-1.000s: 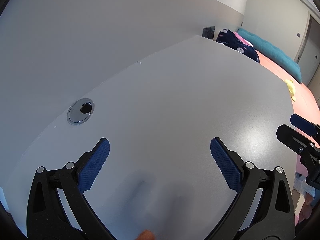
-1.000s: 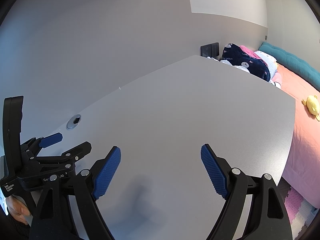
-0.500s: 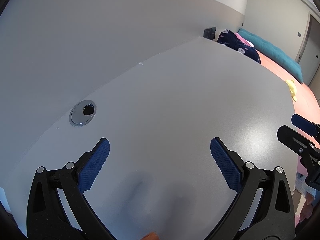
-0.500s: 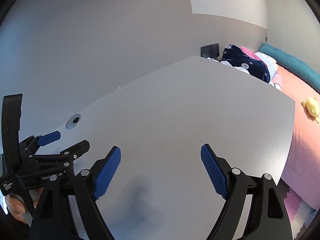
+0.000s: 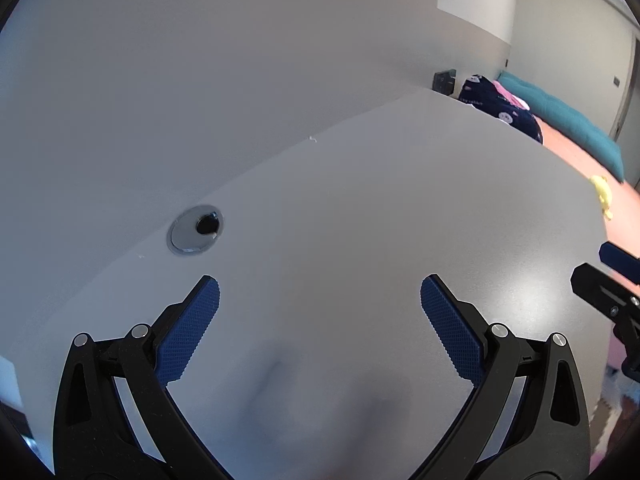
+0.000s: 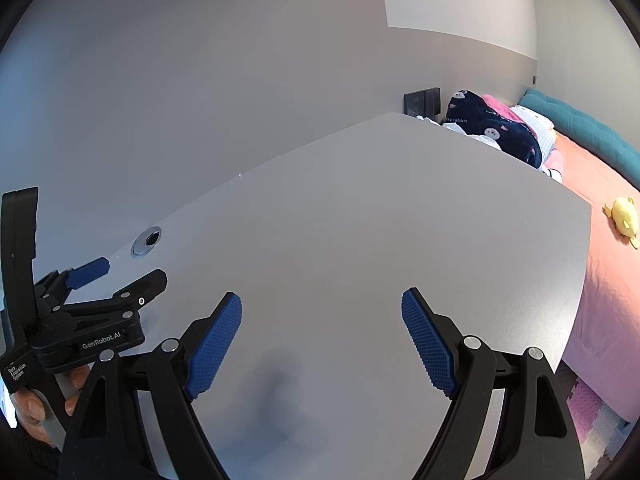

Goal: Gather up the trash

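Note:
My left gripper (image 5: pixel 320 292) is open and empty, hovering over a grey desk (image 5: pixel 380 208). My right gripper (image 6: pixel 322 308) is open and empty over the same desk (image 6: pixel 360 220). The left gripper also shows at the left of the right wrist view (image 6: pixel 132 276), and the right gripper's tip shows at the right edge of the left wrist view (image 5: pixel 600 272). A tiny white scrap (image 5: pixel 313 139) lies at the desk's back edge against the wall; it also shows in the right wrist view (image 6: pixel 240 176). No other trash is visible.
A silver cable grommet (image 5: pixel 196 230) sits in the desk near the wall. A bed with a pink sheet (image 6: pixel 612 264), a yellow plush toy (image 6: pixel 624 216), a dark blue blanket (image 6: pixel 492 128) and a teal cushion (image 5: pixel 568 120) lies beyond the desk's right edge.
The left gripper has drifted slightly, so the grommet and white scrap sit a little lower and further right in its view. The right view is nearly unchanged. Both grippers stay open.

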`<control>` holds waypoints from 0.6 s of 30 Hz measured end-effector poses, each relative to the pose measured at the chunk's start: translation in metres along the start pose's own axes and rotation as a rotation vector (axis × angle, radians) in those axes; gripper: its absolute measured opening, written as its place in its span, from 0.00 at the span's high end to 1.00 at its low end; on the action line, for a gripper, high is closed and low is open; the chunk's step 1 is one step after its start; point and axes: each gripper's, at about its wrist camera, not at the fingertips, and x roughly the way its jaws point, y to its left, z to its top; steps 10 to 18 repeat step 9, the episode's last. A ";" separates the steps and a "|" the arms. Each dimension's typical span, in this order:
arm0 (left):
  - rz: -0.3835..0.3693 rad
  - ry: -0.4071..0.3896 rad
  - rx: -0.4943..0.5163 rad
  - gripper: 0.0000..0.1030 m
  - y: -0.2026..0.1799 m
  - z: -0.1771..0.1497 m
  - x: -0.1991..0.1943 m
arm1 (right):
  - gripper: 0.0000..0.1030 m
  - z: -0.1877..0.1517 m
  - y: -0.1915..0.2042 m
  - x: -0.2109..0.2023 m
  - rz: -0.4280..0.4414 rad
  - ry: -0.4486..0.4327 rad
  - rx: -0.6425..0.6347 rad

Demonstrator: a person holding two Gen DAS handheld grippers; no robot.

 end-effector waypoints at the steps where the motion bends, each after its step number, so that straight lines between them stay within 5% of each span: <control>1: 0.001 0.001 -0.004 0.06 0.001 0.002 0.001 | 0.20 0.000 0.000 0.000 0.001 0.001 0.001; 18: -0.004 0.003 -0.028 0.06 0.007 0.005 0.003 | 0.20 -0.001 0.000 -0.001 0.002 0.001 -0.001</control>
